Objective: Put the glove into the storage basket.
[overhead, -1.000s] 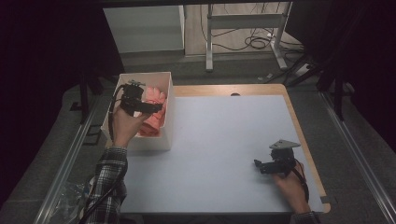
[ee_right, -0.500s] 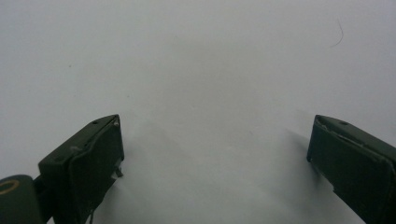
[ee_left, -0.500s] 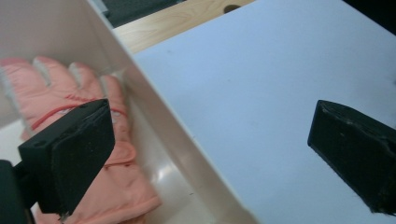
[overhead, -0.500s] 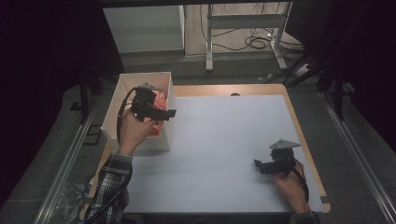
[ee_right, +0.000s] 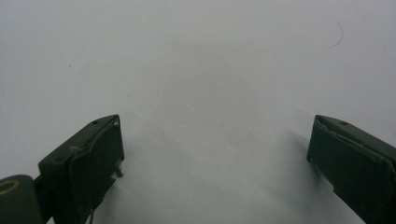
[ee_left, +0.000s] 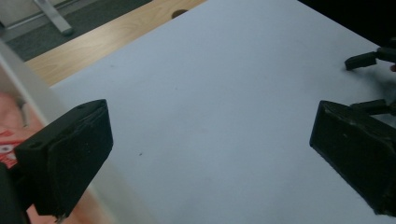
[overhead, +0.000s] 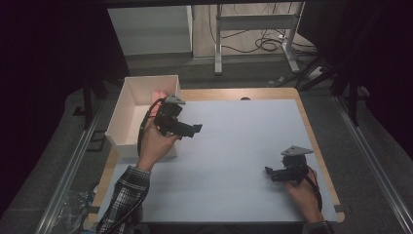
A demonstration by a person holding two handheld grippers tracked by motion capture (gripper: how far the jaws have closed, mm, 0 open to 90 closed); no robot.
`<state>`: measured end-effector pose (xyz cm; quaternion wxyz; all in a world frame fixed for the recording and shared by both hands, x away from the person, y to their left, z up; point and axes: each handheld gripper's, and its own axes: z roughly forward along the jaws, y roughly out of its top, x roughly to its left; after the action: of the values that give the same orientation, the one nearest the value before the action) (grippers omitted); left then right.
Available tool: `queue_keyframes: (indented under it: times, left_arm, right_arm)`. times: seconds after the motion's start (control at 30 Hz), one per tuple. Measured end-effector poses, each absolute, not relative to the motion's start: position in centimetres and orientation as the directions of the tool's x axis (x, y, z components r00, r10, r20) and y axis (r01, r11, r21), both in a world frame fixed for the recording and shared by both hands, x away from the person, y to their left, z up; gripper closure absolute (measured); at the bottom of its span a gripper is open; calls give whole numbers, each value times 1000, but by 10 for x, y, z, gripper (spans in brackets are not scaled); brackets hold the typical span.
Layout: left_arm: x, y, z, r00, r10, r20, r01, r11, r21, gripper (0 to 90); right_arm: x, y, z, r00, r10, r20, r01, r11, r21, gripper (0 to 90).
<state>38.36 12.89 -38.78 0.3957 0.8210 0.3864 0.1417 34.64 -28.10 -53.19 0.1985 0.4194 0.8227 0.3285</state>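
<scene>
My left gripper (overhead: pixel 194 130) hangs above the right wall of a white box (overhead: pixel 119 114), pointing right over the white sheet (overhead: pixel 243 141). Its jaws have just been opening and stand wide apart with nothing between them (ee_left: pixel 210 140). Pink packets (overhead: pixel 158 95) lie inside the box, and in the left gripper view they show at the left edge (ee_left: pixel 11 121). My right gripper (overhead: pixel 269 174) rests low over the sheet near the front right, open, with bare sheet between its jaws (ee_right: pixel 215 154). One of its fingers (ee_left: pixel 360 59) shows far off in the left gripper view.
The sheet covers a wooden table whose bare edge (overhead: pixel 272 93) runs along the back and right side. A metal frame with cables (overhead: pixel 253 34) stands on the floor behind the table. A rail (overhead: pixel 68 165) runs along the left.
The left hand has carried its gripper rightward, from over the inside of the box to its right wall. The right gripper has stayed put.
</scene>
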Motion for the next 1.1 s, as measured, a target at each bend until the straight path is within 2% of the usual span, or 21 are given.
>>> queue_keyframes:
  times: [0.67,1.1]
  left_arm:
    - [363,90,-422,746,657,-109,468,-400,788,0]
    - [346,73,-458,780,619,-87,435,-437,787,0]
  right_arm:
    - [346,-281,-532,-569,821,-50,562,433,705,40]
    - [346,-281,-532,-571,820,-52,559,434,706,39]
